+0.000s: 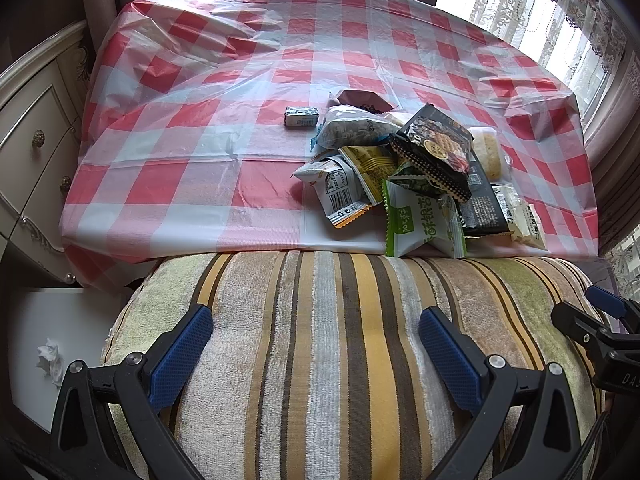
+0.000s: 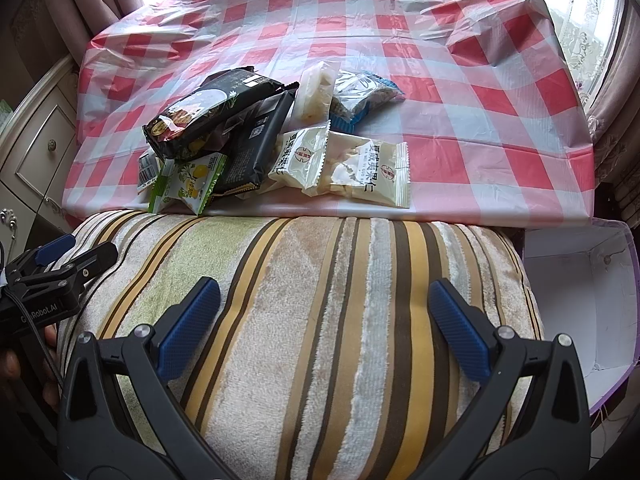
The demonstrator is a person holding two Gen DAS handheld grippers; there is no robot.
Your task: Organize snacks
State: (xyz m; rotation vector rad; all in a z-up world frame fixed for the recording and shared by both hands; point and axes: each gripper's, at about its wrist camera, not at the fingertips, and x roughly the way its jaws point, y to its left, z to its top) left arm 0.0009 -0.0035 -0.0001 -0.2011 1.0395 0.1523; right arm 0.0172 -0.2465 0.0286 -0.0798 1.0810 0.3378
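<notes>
**Both tools held wide above a striped cushion, snacks heaped on the worktop beyond**

Left wrist view: the left tool (image 1: 316, 334) is held low and level over a striped cushion (image 1: 320, 320), its two blue-padded fingers (image 1: 182, 350) spread wide with nothing between them. Beyond the cushion a worktop covered by a red-and-white checked cloth (image 1: 200, 120) is seen. The snack pile (image 1: 404, 176) is heaped on the near right part of that cloth, close to the worktop's front edge. A black packet (image 1: 434, 148) is set on top of the heap, and a green-and-white packet (image 1: 420, 224) overhangs the front edge, touching the cushion. One small wrapped snack (image 1: 302, 117) lies apart, just left of the pile. At the right border the right tool (image 1: 600, 320) is glimpsed beside the cushion. A white box (image 1: 52, 320) with crumpled tissue inside is seen at lower left, beside a cream dresser (image 1: 36, 140).

Right wrist view: the right tool (image 2: 324, 312) is likewise held above the cushion (image 2: 320, 300), its jaws parted wide and empty. The snack pile (image 2: 256, 136) is seen on the near left part of the checked cloth (image 2: 480, 120), with two pale packets (image 2: 372, 172) lying at its right end, near the front edge. The left tool (image 2: 72, 258) enters at the left border; whether it is parted cannot be told from here. An open white box (image 2: 580, 300) is seen to the right of the cushion.
</notes>
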